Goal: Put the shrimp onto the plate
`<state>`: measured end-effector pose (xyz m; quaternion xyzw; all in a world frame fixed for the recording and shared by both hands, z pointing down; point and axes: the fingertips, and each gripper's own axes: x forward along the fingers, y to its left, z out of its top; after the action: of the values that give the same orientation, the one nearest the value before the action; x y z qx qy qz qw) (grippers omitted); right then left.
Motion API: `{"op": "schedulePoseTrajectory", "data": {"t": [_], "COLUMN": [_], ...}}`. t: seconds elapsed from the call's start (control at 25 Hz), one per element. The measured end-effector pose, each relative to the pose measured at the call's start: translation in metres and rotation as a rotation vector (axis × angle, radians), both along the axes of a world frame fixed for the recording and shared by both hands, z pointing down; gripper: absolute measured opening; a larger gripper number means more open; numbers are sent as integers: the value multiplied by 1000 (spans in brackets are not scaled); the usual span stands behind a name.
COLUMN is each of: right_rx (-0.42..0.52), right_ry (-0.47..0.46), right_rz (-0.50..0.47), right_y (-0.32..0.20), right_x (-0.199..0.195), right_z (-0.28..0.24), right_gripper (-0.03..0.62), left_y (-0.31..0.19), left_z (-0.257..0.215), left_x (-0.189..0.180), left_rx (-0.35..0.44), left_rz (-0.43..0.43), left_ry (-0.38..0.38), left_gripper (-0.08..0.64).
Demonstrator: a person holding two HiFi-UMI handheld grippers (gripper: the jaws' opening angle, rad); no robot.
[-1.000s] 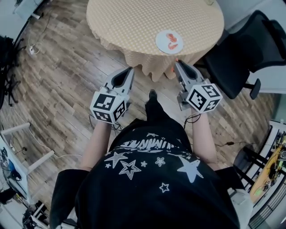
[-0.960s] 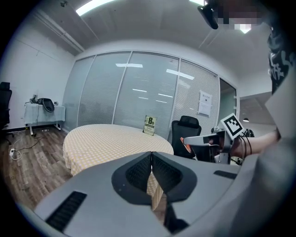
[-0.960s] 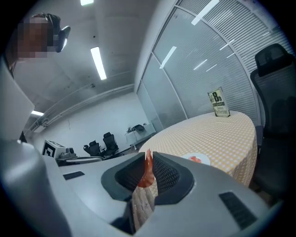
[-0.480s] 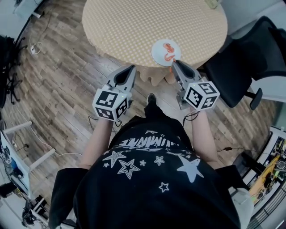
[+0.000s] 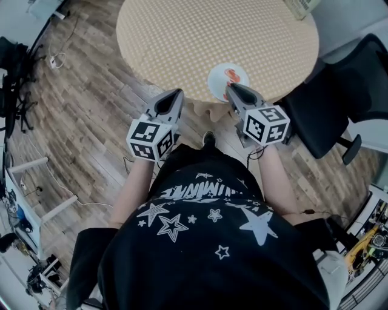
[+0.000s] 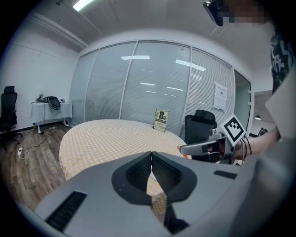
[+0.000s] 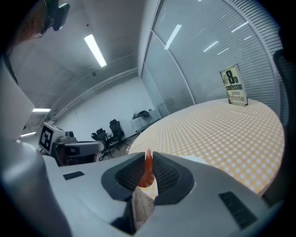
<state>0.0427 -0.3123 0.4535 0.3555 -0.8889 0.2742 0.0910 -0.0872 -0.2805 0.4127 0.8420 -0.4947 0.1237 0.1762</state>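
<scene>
In right gripper, curved orange shrimp

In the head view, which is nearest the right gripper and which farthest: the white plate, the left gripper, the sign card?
1. White plate, just ahead of the right gripper.
2. Left gripper, to its left, at the near edge of the table.
3. Sign card, at its far edge.

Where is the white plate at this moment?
In the head view, the white plate lies by the near edge of the round table, on the person's right, just ahead of the right claw, which is shut on a shrimp.
</scene>
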Motion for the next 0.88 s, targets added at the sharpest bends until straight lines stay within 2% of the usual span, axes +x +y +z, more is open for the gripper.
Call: {"op": "schedulePoseTrajectory", "data": {"t": [0.2, 0.44, 0.64, 0.88], "right_rx": [-10, -27, -45, -79], "right_ry": [16, 45, 81, 109], "right_rz": [-5, 55, 168, 342], "right_y": [-17, -28, -39, -48], "right_x": [-6, -4, 6, 21], "right_z": [5, 11, 13, 20], "right_gripper": [61, 61, 61, 61], "left_y": [-12, -34, -65, -99], "left_z": [2, 10, 20, 28], "left_x": [-6, -10, -1, 14], "left_rx": [-11, -27, -52, -66], "left_rz": [-17, 38, 181, 382], "left_ry": [-5, 8, 17, -12], "left_gripper": [8, 8, 8, 8]}}
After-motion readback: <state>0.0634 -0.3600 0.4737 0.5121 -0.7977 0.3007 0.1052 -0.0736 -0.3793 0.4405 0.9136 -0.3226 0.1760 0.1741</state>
